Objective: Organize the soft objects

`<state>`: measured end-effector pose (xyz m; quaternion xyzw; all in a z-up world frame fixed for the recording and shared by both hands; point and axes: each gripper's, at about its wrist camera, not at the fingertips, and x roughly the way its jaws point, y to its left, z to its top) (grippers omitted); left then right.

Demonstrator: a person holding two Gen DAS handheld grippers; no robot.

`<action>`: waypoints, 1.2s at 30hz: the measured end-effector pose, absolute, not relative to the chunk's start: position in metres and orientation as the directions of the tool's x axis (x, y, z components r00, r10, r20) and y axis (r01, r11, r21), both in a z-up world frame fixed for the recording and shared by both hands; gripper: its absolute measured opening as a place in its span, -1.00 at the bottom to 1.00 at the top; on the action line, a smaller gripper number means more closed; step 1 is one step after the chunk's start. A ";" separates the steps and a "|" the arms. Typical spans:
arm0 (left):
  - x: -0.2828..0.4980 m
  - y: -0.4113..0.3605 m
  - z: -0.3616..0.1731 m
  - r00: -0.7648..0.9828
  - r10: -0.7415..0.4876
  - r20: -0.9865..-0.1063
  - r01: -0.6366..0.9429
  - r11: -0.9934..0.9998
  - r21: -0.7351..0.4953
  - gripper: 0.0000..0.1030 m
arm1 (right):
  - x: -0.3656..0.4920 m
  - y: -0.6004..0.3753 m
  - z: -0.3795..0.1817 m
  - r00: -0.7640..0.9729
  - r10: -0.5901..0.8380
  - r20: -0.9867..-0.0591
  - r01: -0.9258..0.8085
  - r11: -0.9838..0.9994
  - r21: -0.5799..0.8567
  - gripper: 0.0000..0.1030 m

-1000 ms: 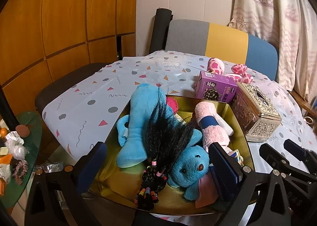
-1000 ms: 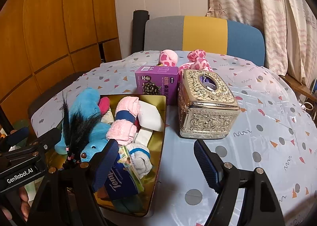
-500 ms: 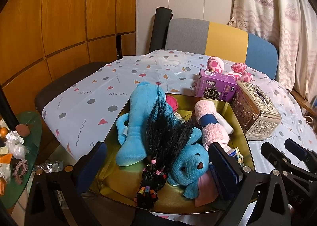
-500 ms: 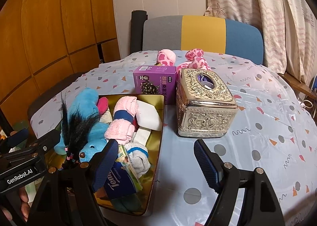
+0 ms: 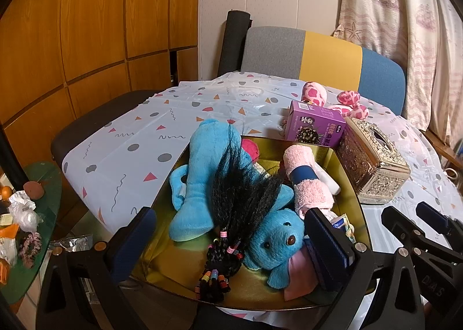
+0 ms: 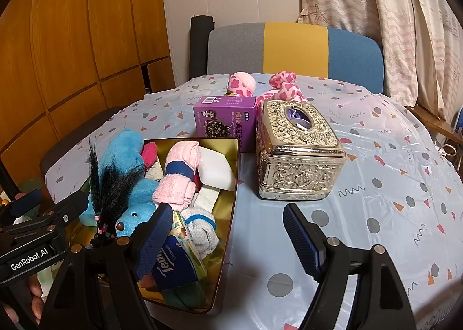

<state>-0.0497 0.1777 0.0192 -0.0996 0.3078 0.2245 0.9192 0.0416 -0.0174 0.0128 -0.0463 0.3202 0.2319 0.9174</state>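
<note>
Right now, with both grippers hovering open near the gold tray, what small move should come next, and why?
Probably send the right gripper forward toward the pink spotted plush toy. It lies on the tablecloth behind the purple box, the only soft item visibly outside the gold tray, and the open, empty jaws already face that way.

Table in patterned cloth (image 6: 376, 185), gold tray (image 6: 228, 214), purple box (image 6: 225, 121), ornate tissue box (image 6: 298, 156), pink spotted plush (image 6: 283, 87)

A gold tray (image 6: 231, 185) is holding a bright blue plush toy (image 5: 202, 179), a black hairpiece (image 5: 240, 199) with multicoloured beads and a pale pink towel (image 6: 179, 173) banded in navy. The white tablecloth (image 6: 390, 185) is showing grey dots, orange and pink triangles and dark squiggles. A purple box (image 6: 225, 121), an embossed silver-gold tissue box (image 6: 298, 156) and a pink spotted plush (image 6: 240, 85) are sitting before a grey, yellow and blue chair back (image 6: 295, 46).
</note>
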 end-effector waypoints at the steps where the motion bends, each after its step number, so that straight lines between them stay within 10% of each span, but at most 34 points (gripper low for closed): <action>1: -0.050 0.178 0.019 0.710 0.351 -0.611 -0.474 0.879 -0.045 0.99 | 0.042 -0.017 0.013 0.688 0.395 -0.608 -0.454 0.889 0.064 0.55; 36: -0.051 0.178 0.022 0.713 0.347 -0.609 -0.476 0.878 -0.057 0.98 | 0.041 -0.020 0.013 0.690 0.392 -0.608 -0.449 0.891 0.065 0.55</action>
